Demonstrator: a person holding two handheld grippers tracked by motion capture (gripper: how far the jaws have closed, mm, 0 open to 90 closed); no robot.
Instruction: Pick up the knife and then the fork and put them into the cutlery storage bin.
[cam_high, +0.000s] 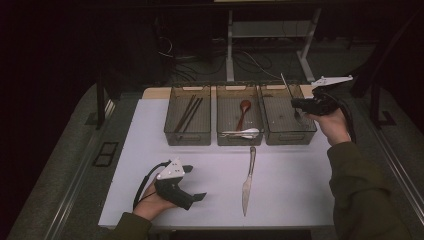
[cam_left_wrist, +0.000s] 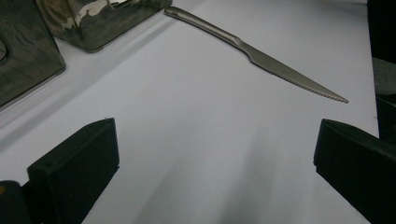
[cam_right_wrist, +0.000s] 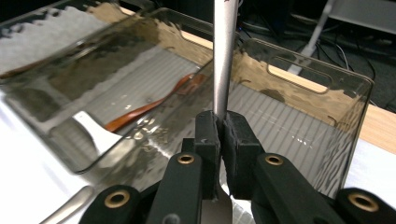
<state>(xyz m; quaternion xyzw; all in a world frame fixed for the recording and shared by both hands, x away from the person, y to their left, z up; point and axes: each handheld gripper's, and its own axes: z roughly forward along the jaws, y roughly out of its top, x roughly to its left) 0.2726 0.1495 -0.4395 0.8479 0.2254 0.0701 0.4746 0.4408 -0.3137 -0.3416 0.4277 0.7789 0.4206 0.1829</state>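
My right gripper (cam_high: 301, 106) is shut on a metal fork (cam_high: 289, 92) and holds it over the right-hand clear bin (cam_high: 290, 138). In the right gripper view the fork's handle (cam_right_wrist: 224, 56) rises straight up from between the pressed pads of that gripper (cam_right_wrist: 223, 126). A steel knife (cam_high: 247, 182) lies on the white table, its blade toward the front edge. At the front left my left gripper (cam_high: 195, 182) rests on the table, open and with nothing in it. The knife (cam_left_wrist: 261, 58) lies beyond that gripper's wide-apart jaws (cam_left_wrist: 215, 158).
Three clear bins stand in a row at the back of the white table (cam_high: 140, 165). The left bin (cam_high: 187, 136) holds dark chopsticks (cam_high: 189, 112). The middle bin (cam_high: 240, 141) holds a brown spoon (cam_high: 244, 111) and a white spoon (cam_high: 248, 133). Cables and desk legs lie beyond.
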